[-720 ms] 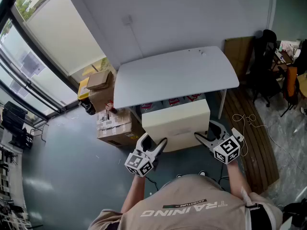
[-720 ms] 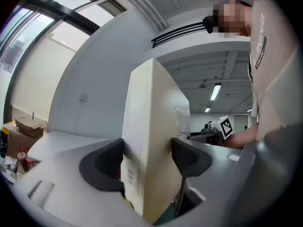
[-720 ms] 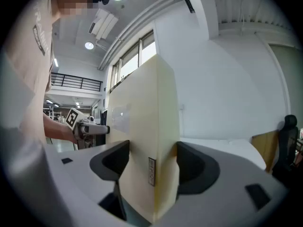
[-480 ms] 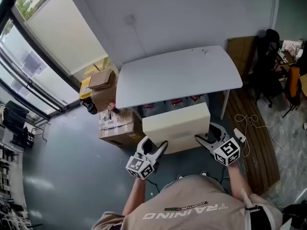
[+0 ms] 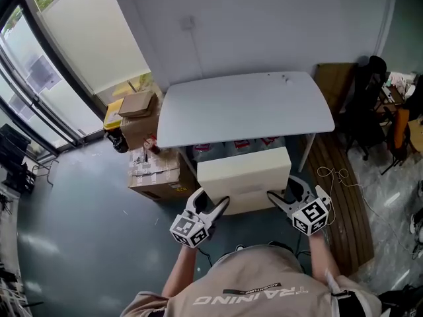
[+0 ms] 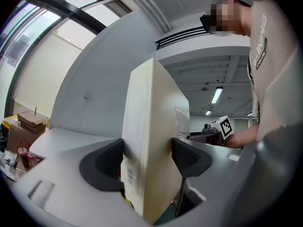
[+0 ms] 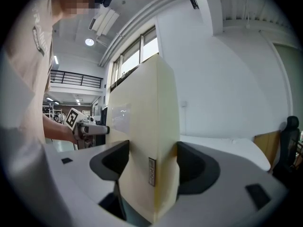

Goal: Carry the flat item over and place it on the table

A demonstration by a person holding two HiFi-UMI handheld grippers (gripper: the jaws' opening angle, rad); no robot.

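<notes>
A flat cream box hangs level in the air just before the near edge of the grey table. My left gripper is shut on its near left corner, and in the left gripper view both pads press the box from either side. My right gripper is shut on its near right corner, and the right gripper view shows the box wedged between the jaws. A small label sits on the box edge there.
Brown cardboard boxes are stacked on the floor left of the table. Cartons sit under the table. A wooden board lies on the floor at the right, with black chairs behind it. Windows run along the left.
The person has stepped a little closer to the table, with the box carried along between both grippers. Both grips stay as they were.
</notes>
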